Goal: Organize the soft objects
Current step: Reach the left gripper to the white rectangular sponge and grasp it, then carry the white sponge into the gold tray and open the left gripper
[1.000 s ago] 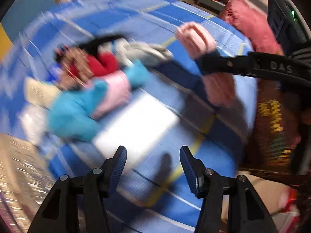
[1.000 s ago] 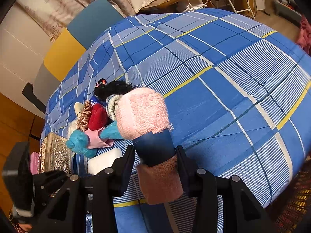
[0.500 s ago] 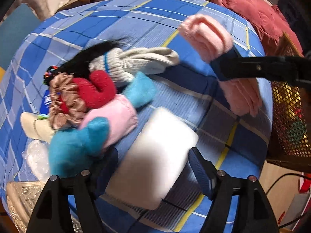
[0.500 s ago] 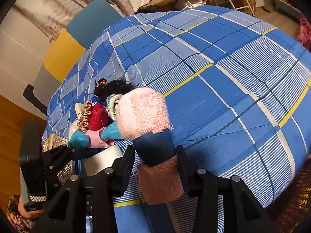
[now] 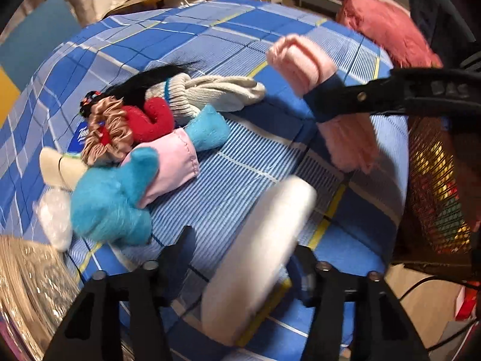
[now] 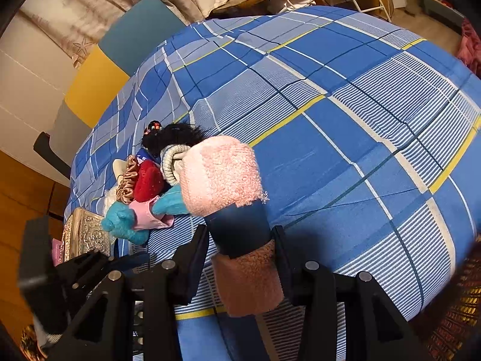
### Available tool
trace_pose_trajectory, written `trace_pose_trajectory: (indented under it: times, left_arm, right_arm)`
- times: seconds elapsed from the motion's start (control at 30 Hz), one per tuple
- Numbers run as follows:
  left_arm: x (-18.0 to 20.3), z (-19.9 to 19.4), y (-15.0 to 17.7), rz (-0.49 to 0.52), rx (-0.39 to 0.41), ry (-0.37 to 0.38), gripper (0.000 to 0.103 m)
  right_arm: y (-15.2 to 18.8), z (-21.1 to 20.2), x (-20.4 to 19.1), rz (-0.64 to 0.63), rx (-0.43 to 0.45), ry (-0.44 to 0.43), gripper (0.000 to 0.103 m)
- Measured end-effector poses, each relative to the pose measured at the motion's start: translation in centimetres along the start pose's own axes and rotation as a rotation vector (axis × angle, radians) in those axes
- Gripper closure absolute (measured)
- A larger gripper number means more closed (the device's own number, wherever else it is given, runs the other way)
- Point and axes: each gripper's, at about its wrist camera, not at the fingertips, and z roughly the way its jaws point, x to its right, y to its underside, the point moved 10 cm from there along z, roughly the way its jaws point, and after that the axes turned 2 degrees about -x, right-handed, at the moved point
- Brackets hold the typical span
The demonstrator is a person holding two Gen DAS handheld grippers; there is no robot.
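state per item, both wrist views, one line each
left gripper: jaws just closed in around the white foam block; contact unclear, blurred
right gripper: shut on the pink fuzzy sock, held above the bed
blue plush toy: lying in the pile
white knit sock: lying in the pile
red plush: resting on the pile

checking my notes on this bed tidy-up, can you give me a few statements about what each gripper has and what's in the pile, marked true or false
1. The right gripper is shut on the pink rolled towel. True.
2. The left gripper has the red plush between its jaws. False: a white foam block is between them; the jaws have just been closing.
3. The blue plush toy lies on the checked bedspread. True.
4. The bedspread is green. False: it is blue plaid.
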Motion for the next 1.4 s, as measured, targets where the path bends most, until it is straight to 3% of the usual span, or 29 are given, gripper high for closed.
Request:
trace_pose_trajectory:
  times: [0.07,0.3,0.43,0.5,0.7,0.83,0.97,1.1,1.23,1.4]
  left_arm:
    - [0.2,-0.3,0.8,-0.031,-0.010,0.037,0.074]
    - [0.1,-3.5,2.6,-0.131,0.093,0.106,0.075]
    - [0.5,-6.3,3.8,-0.259,0.157,0.235,0.075]
    - [0.8,-7.7,4.5,-0.277,0.201,0.290,0.075]
    - [1.0,-13.4,8.0,-0.284,0.337,0.346,0.075]
    - [-2.2,-17.2,11.2,-0.348,0.423,0.342,0.075]
    - [-8.4,-20.4,15.5,-0.491,0.498,0.296,0.075]
    - [-16.5,-22.2,21.2,-0.673,0.534,0.176,0.075]
    - [-23.6,-21.6,27.0,-0.831,0.472,0.031,0.075]
    - [-30.5,-18.7,31.5,-0.916,0.350,-0.147,0.075]
  right_arm:
    - [0.1,0.0,0.0,-0.004,-0.001,0.004,0.059]
    - [0.2,0.0,0.3,-0.009,0.003,0.014,0.059]
    - [0.0,-0.4,-0.1,-0.024,0.027,-0.003,0.060]
    - [0.0,-0.5,-0.2,-0.030,0.032,-0.003,0.060]
    - [0.2,-0.4,-0.3,-0.048,0.028,0.007,0.060]
    - [-0.2,-0.9,-0.6,-0.071,0.061,0.013,0.060]
    - [-0.3,-1.3,-1.3,-0.127,0.094,0.047,0.060]
    - [0.1,-1.5,-2.5,-0.126,0.131,0.014,0.060]
    - [2.2,-2.1,-4.7,-0.097,0.139,-0.048,0.060]
    - [6.0,-5.2,-11.1,-0.151,0.163,-0.169,0.060]
